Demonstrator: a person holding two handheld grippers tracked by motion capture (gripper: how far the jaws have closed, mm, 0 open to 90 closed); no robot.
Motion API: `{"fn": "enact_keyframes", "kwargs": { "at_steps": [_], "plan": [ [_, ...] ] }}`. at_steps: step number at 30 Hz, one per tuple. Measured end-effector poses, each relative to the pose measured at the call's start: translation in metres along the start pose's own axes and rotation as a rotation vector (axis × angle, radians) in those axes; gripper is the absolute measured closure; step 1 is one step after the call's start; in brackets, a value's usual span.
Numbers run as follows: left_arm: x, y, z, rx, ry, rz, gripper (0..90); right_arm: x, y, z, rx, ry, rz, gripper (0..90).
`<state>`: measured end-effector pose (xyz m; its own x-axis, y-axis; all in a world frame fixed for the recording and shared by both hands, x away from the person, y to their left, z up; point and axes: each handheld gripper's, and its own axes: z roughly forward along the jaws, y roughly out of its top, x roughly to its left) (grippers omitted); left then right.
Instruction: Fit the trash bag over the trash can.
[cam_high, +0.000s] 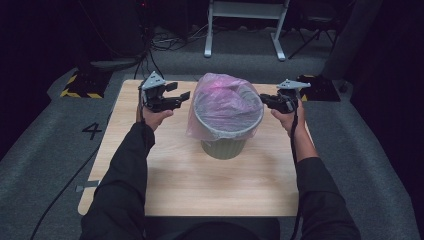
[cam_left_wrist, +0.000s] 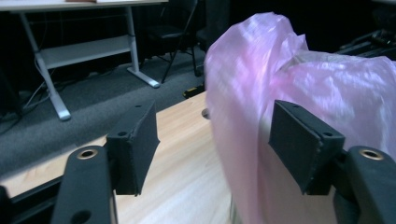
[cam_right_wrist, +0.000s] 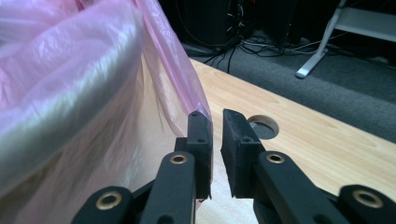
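High view: bin (cam_high: 223, 148) at table (cam_high: 200, 185) centre, pink bag (cam_high: 225, 102) draped over its rim. Left gripper (cam_high: 181, 93) at the bin's 9 o'clock, jaws apart, clear of the bag. Right gripper (cam_high: 263, 98) at 3 o'clock, tips at the bag's edge.

Left gripper view: jaws wide, nothing clamped; bag (cam_left_wrist: 299, 88) beyond.

Right gripper view: jaws slightly parted; bag film (cam_right_wrist: 93, 93) lies against the left pad, not pinched.
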<state>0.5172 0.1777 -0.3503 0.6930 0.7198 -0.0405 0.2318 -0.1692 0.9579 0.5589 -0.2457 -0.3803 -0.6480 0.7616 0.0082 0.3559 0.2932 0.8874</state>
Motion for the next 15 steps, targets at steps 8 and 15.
{"fn": "enact_keyframes", "kwargs": {
  "at_steps": [8,15],
  "plan": [
    [-0.015,0.027,0.034,0.020,-0.028,0.043,33.9,0.006,0.011,-0.003,-0.001,-0.013,-0.058,79.9],
    [-0.007,0.028,0.058,0.086,0.033,0.065,80.5,0.008,0.015,-0.001,0.000,-0.006,-0.069,80.7]
  ]
}}
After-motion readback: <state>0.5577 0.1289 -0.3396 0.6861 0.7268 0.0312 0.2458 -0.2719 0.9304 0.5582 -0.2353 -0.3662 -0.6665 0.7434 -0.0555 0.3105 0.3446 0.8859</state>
